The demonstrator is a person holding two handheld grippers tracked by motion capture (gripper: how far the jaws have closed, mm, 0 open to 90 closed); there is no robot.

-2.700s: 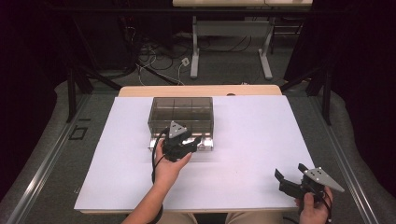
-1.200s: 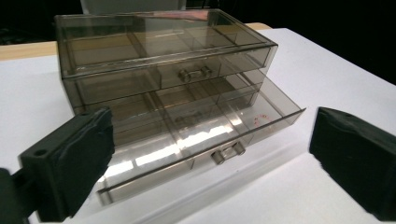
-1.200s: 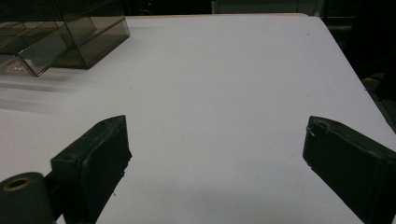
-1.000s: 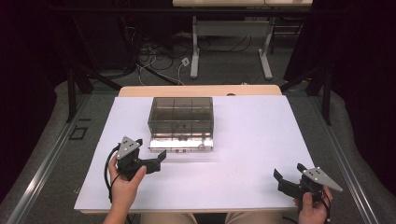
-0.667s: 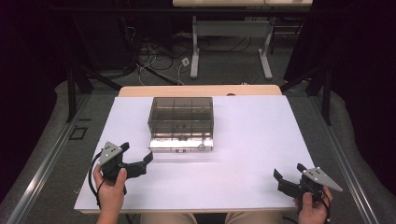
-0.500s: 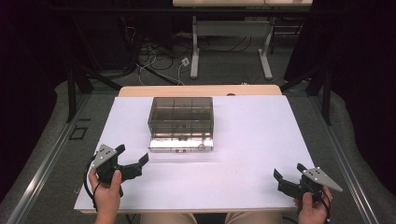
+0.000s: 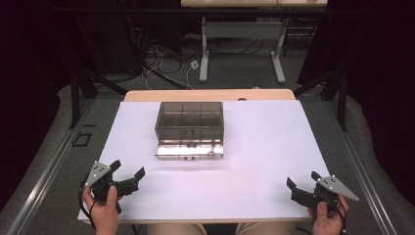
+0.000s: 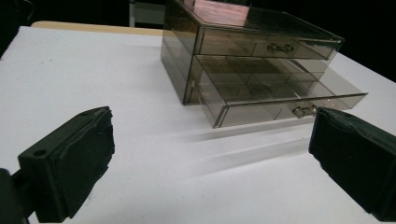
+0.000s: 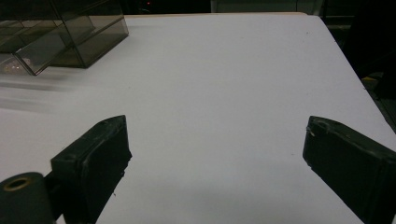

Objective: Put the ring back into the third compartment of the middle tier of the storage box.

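- At the near left corner of the white table (image 7: pixel 274 147), the left gripper (image 7: pixel 128 178) sits in a hand (image 7: pixel 102 208) that comes up from the bottom edge — its jaws are spread wide with nothing between them, aimed forward and to the right, toward the drawer box (image 7: pixel 190 123).
- At the near right corner, the right gripper (image 7: pixel 299 188) is held low in the other hand (image 7: pixel 327 220); its jaws are also wide apart and empty, pointing toward the left and slightly forward across the table.
- Both grippers are well apart from the box, which stands on the far middle of the table.
- Seen from above, the box is a smoky see-through chest whose front faces the person; its bottom drawer (image 7: pixel 190 151) is pulled out toward the near edge, long side running left to right.
- From the left gripper view, the box (image 8: pixel 219 51) shows two levels — an upper drawer (image 8: pixel 261 45) pushed in and the lower drawer (image 8: pixel 280 100) out, each with a small handle, and dividers inside.
- From the right gripper view, one corner of the box (image 9: pixel 60 35) sits at upper left, beyond bare table (image 9: pixel 224 84).
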